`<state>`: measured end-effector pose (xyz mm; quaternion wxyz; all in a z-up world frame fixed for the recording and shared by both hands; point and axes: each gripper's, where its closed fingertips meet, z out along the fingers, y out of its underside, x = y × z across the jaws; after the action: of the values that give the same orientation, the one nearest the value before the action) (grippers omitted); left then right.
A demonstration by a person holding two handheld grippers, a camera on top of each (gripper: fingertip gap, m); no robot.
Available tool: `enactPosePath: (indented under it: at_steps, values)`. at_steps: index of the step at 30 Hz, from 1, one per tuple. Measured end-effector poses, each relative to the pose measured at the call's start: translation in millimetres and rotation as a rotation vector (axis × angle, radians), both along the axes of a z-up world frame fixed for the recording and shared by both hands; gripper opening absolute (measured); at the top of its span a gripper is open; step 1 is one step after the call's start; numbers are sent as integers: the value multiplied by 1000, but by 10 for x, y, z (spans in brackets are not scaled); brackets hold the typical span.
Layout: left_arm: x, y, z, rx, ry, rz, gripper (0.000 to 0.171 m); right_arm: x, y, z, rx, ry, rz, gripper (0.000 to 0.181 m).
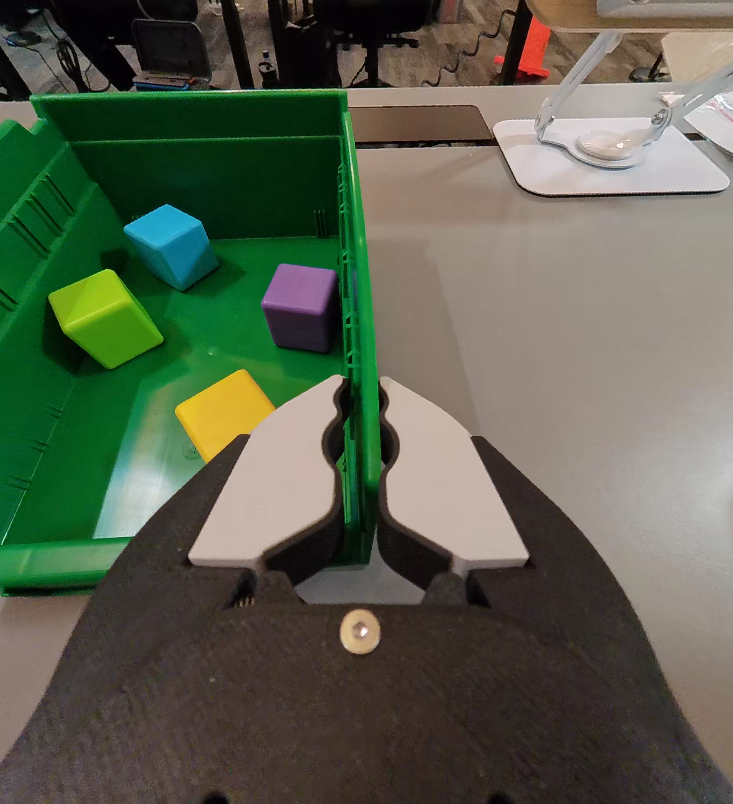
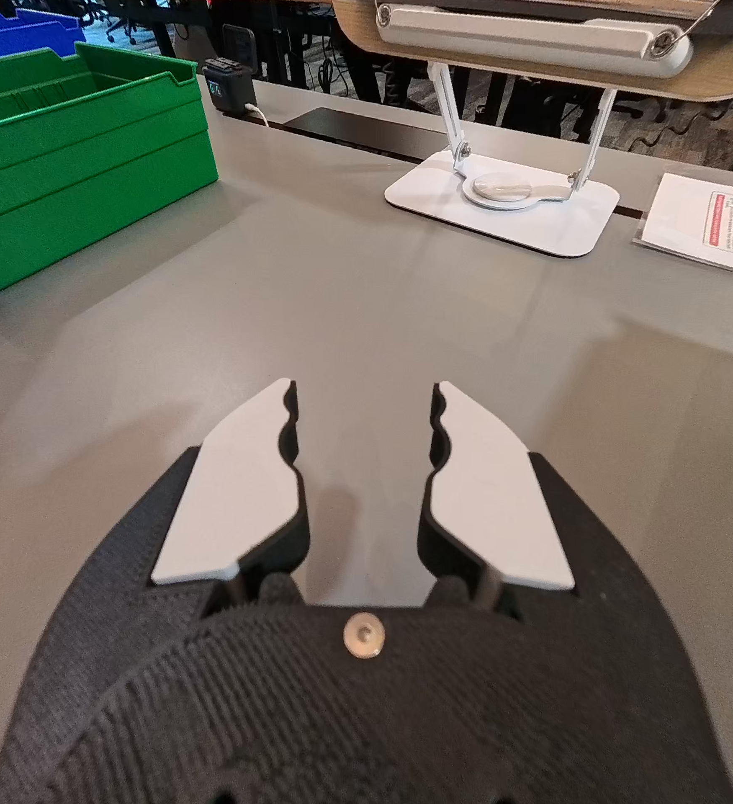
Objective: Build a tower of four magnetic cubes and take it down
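Observation:
My left gripper [image 1: 362,385] is shut on the right side wall of a green plastic bin [image 1: 362,304], one finger inside and one outside. The bin stands on the grey table and holds a blue block [image 1: 169,243], a lime block [image 1: 103,317], a purple block [image 1: 301,304] and a yellow block [image 1: 221,411], which is partly hidden by my left finger. My right gripper [image 2: 363,385] is open and empty, above bare table. The green bin [image 2: 95,165] shows at the far left of the right wrist view.
A white stand with a flat base [image 1: 612,156] sits at the back right; it also shows in the right wrist view [image 2: 503,204]. A clear sleeve with paper [image 2: 712,226] lies far right. A black charger [image 2: 229,85] and blue bins [image 2: 16,35] lie behind the green bin. Tip to tip, the grippers are about 35 centimetres apart. My right gripper is the nearer one to the flat base [image 1: 612,156]: about 35 centimetres, against 45 centimetres. Seen from the right wrist view [image 2: 493,197] as well.

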<state>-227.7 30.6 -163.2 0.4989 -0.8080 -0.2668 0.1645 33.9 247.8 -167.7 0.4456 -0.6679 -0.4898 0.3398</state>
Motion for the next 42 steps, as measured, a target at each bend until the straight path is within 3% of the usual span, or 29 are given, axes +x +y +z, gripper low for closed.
enactPosePath:
  at_steps: [8, 14, 17, 19, 21, 24, 27, 29, 31, 35, 38, 42]
  values:
    - [37, 27, -18, 2, -17, -19, 22, 0, -3, -5, 1, -2, 2, 60]
    - [39, 40, 18, 15, -20, -28, 48, 3, 2, -11, -1, -6, 2, 60]
    - [13, -33, -2, -71, -1, -72, 64, 6, 6, -12, -2, -6, 1, 60]
    - [-38, -145, -26, -122, -28, -94, 66, 4, 7, -18, -3, -8, 2, 60]
    - [-56, -229, 56, -63, -114, -132, 72, -3, 8, -29, -4, -12, 4, 60]
    - [-179, -354, 338, 122, -240, -145, 67, -12, 8, -47, -4, -20, 7, 60]
    - [-535, -539, 636, 291, -284, -59, 66, -15, 4, -69, -3, -28, 8, 60]
    - [-767, -628, 707, 346, -287, 17, 61, -13, 3, -90, 1, -38, 8, 60]
    - [-865, -633, 535, 281, -312, 64, 62, -11, 6, -110, 5, -48, 6, 60]
    - [-746, -546, -74, -15, -335, 41, 60, -10, 8, -113, 8, -54, 3, 60]
    - [-731, -520, -97, -95, -268, 26, 50, 0, 8, -109, 9, -53, 4, 60]
    - [-619, -452, -129, -140, -293, -28, 46, 14, 12, -127, 4, -58, 3, 60]
